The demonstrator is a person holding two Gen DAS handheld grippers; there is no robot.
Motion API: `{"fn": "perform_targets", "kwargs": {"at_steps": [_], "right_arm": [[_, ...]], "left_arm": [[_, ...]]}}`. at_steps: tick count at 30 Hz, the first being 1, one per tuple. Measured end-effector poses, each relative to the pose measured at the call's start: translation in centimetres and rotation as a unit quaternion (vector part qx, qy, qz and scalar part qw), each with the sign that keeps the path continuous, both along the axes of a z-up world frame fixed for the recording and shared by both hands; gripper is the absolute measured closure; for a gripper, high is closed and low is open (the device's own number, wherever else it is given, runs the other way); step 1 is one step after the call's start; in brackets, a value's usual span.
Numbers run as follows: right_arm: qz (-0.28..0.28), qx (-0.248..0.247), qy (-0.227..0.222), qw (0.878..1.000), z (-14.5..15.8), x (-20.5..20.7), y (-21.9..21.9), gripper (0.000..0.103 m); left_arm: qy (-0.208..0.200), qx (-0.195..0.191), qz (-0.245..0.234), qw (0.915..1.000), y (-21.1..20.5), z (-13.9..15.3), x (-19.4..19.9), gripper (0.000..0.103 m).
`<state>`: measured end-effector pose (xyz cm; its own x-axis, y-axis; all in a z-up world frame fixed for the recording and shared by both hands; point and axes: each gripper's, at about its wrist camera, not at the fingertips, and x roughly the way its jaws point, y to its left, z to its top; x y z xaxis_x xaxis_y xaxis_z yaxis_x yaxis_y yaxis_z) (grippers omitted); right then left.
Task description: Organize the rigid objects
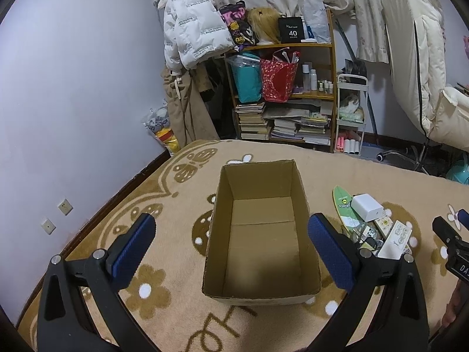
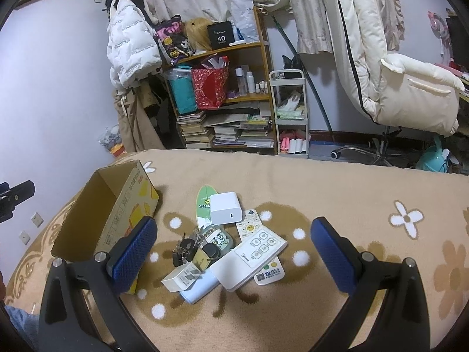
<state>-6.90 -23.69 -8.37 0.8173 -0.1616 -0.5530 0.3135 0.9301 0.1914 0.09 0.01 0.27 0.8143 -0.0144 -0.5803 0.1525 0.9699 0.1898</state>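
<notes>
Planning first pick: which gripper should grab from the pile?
Right. The right gripper is open and faces the pile. The left gripper, also open, faces the empty box, pile off to its right.

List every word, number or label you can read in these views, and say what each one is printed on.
"40": black box on the shelf's top; the smaller print under it is blurred.
"DA": cut-off label on the right gripper's body, seen from the left wrist.
Green board-shaped card: logo unreadable.
Remote: bottom label too small.
White jacket: text blurred.
Cardboard box: side print unreadable.
</notes>
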Motion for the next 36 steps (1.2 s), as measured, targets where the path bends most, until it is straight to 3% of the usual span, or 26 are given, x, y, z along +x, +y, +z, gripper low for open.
{"fn": "perform_targets", "kwargs": {"at_steps": [36], "right_arm": [[-0.001, 0.0, 0.0, 1.0, -0.36, 0.01, 0.11, 0.0]], "left_arm": [[0.001, 0.007, 0.004, 1.0, -0.02, -0.31, 0.15, 0.0]]}}
